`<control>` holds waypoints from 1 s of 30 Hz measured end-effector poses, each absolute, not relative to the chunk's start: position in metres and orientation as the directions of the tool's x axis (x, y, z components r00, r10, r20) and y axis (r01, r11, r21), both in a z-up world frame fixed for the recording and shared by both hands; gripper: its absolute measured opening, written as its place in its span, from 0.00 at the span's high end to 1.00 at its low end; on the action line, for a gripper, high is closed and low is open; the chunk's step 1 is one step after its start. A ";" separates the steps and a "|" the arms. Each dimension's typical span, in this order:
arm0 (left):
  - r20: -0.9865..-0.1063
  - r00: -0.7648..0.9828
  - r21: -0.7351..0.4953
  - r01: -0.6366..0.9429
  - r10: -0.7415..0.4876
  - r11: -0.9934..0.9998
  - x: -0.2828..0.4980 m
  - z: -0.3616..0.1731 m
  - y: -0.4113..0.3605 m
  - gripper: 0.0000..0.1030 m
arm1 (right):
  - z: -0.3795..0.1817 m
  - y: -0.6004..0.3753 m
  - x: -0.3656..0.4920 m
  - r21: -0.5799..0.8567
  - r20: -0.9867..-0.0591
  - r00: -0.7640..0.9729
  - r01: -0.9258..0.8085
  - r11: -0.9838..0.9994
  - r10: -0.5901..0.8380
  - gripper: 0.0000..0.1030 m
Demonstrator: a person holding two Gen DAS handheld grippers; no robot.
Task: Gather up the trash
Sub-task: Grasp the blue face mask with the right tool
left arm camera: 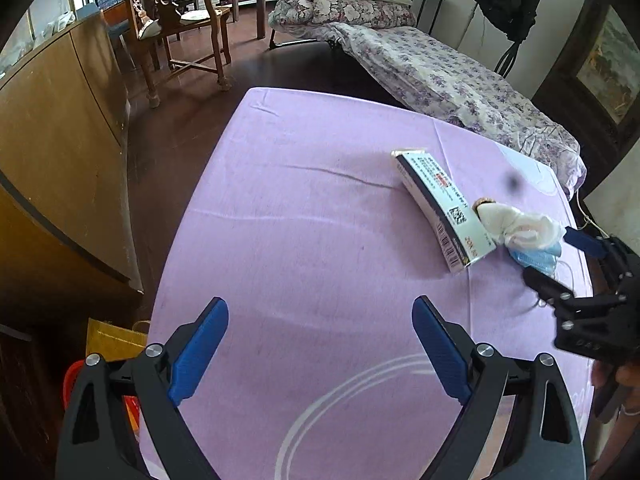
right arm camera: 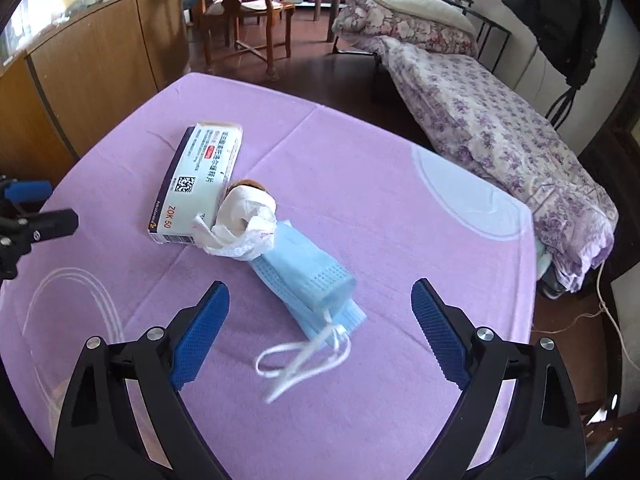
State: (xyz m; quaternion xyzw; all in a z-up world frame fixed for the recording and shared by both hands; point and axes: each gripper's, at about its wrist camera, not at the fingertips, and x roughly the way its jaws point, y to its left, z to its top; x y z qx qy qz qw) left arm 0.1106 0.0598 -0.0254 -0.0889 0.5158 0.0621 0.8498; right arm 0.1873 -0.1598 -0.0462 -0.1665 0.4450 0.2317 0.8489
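Observation:
On the purple tablecloth (right arm camera: 360,184) lie a white medicine box (right arm camera: 198,184), a crumpled white tissue wad (right arm camera: 244,224) leaning on it, and a folded blue face mask (right arm camera: 308,276) with white ear loops. My right gripper (right arm camera: 320,328) is open and empty, its fingers either side of the mask's near end, just above the cloth. My left gripper (left arm camera: 320,344) is open and empty over bare cloth, well left of the box (left arm camera: 436,208), tissue (left arm camera: 516,226) and mask (left arm camera: 536,260). The right gripper (left arm camera: 560,264) shows at the right edge of the left wrist view.
A wooden cabinet (left arm camera: 60,140) stands left of the table. A yellow bag (left arm camera: 112,340) and something red-orange sit on the floor by the table's left edge. A wooden chair (left arm camera: 180,28) and a floral-covered bed (right arm camera: 480,120) lie beyond.

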 end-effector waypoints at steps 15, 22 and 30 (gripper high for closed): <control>-0.889 0.456 -0.145 -0.172 -0.052 0.974 0.136 -0.019 0.043 0.11 | -0.039 -0.168 0.174 0.014 -0.815 0.473 -0.562 0.827 0.335 0.82; -0.887 0.454 -0.180 -0.183 -0.079 0.967 0.159 -0.014 0.030 0.09 | -0.035 -0.188 0.137 0.082 -0.828 0.439 -0.519 0.851 0.348 0.83; -0.893 0.438 -0.210 -0.207 -0.101 0.956 0.193 -0.019 0.013 0.09 | -0.033 -0.203 0.131 0.117 -0.825 0.436 -0.488 0.865 0.358 0.82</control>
